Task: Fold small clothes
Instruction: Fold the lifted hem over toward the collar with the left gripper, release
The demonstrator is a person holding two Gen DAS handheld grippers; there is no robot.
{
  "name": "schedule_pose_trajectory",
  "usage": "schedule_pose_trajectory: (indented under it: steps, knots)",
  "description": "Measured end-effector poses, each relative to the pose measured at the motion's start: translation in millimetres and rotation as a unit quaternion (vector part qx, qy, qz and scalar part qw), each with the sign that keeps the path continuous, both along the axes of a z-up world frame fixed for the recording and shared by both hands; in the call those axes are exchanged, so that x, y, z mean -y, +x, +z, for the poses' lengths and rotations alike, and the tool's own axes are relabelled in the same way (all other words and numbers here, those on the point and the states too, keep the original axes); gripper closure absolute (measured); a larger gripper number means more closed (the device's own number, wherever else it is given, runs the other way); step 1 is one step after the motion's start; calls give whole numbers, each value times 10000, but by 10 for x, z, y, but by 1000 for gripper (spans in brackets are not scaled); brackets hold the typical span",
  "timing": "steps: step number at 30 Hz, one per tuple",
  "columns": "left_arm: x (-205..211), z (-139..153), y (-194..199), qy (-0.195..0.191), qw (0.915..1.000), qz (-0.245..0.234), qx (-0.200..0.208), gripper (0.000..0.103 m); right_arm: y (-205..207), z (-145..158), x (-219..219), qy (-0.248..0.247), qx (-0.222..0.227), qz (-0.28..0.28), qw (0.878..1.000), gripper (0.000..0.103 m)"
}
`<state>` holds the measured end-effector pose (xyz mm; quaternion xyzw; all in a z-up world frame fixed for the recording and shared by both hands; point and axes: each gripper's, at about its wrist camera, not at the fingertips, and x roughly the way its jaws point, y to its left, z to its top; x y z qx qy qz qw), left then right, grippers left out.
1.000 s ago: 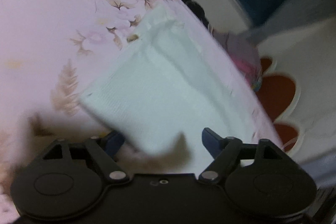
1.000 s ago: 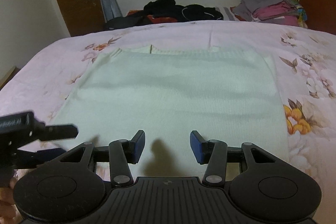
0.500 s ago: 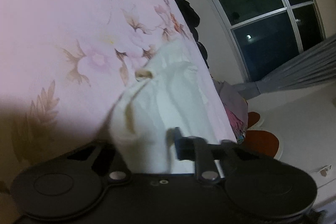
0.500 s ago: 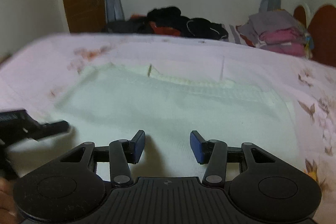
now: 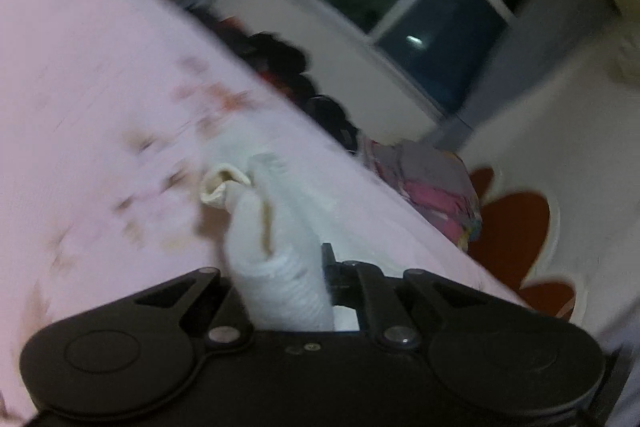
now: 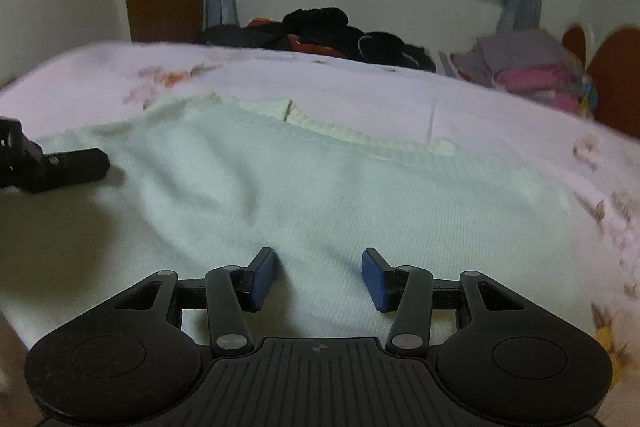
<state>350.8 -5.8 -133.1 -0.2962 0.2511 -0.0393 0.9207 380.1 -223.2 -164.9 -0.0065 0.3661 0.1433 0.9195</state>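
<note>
A white knitted garment lies spread on the pink floral bed, its ribbed neckline toward the far side. My left gripper is shut on a bunched edge of the white garment and holds it raised off the sheet; it also shows at the left edge of the right wrist view. My right gripper is open and empty, low over the garment's near hem.
A heap of dark clothes lies at the bed's far edge under the window. A stack of folded pink and grey clothes sits at the far right beside a red-brown headboard.
My left gripper closed on the garment's left edge and lifted it, bunching the cloth. My right gripper moved lower and closer to the near hem, still open.
</note>
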Motion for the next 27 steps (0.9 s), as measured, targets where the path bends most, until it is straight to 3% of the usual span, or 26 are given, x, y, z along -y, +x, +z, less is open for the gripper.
schedule_pose_trajectory:
  steps: [3, 6, 10, 13, 16, 19, 22, 24, 25, 27]
  knots:
    - [345, 222, 73, 577, 9961, -587, 326, 97, -55, 138, 294, 373, 102, -421, 9984, 56]
    - [807, 358, 117, 1033, 9843, -1321, 547, 97, -143, 247, 692, 615, 132, -794, 9949, 56]
    - [1517, 267, 90, 1542, 9571, -2412, 457, 97, -275, 346, 1270, 816, 130, -1292, 9882, 56]
    - [1902, 66, 26, 1912, 9377, -2893, 198, 96, -377, 385, 1672, 1060, 24, -1527, 9826, 56]
    - [2161, -87, -85, 2277, 9168, -3280, 25, 85, -460, 415, 1918, 1282, -33, -1618, 9785, 56]
    - [2294, -101, -289, 2513, 8996, -3569, 155, 72, -502, 449, 2024, 1603, -118, -1518, 9753, 55]
    - [2268, -81, -427, 2550, 8888, -3803, 218, 64, -491, 459, 2050, 1951, -272, -1352, 9710, 55]
    - [2161, -85, -519, 2501, 8871, -3875, 178, 62, -503, 427, 1981, 2087, -398, -1263, 9690, 35]
    - [2109, -87, -537, 2505, 8874, -3868, 142, 61, -483, 417, 1948, 2136, -416, -1224, 9683, 16]
    - [1920, -32, -551, 2465, 8919, -3790, 92, 61, -468, 421, 1867, 2194, -420, -1067, 9689, 15]
